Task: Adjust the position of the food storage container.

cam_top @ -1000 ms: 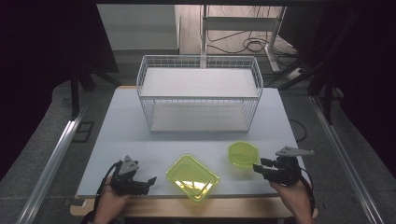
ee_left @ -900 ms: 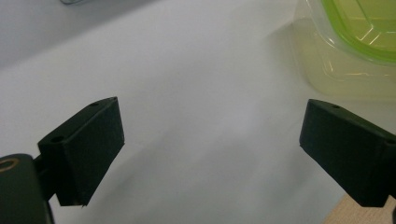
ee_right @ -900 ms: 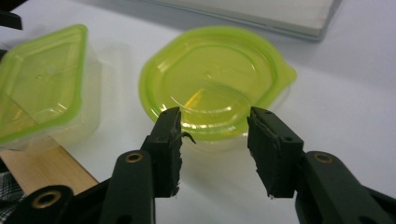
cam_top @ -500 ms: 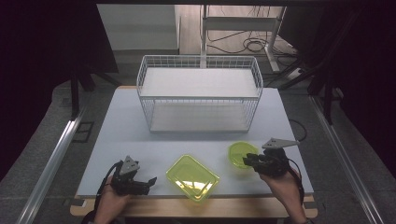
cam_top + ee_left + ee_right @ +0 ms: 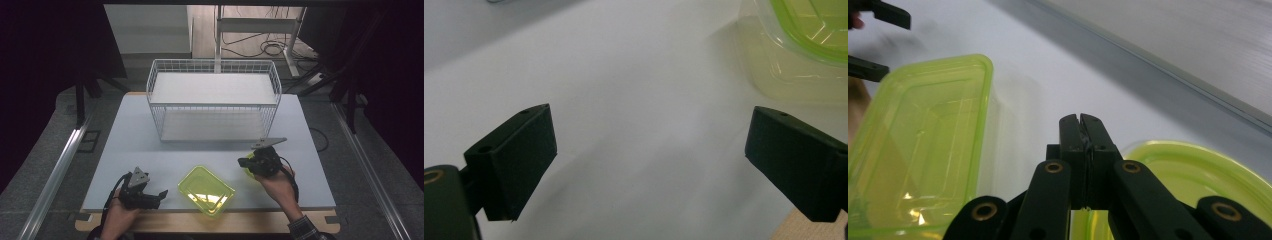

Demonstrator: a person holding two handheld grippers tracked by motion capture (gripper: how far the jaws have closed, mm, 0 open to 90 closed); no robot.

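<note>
Dark curtains ring a white table (image 5: 150,150) with a wire basket (image 5: 212,100) standing at its far middle. Well in front of the basket lies a rectangular yellow-green tub (image 5: 206,189), and just to the right of the tub sits a round yellow-green bowl (image 5: 1198,175).

The right gripper (image 5: 250,162) is over the near rim of that bowl; its jaws have just been closing and now meet, seemingly pinching the thin plastic rim between them, though the pinch is hard to make out. The left gripper (image 5: 161,195) rests left of the tub, jaws wide, nothing between them.

I'd say the grip is the weak point: a thin rim bite lets the bowl swing or slip. Better to lift slowly, keep the bowl level, and carry it clear of the tub before heading toward the basket.
</note>
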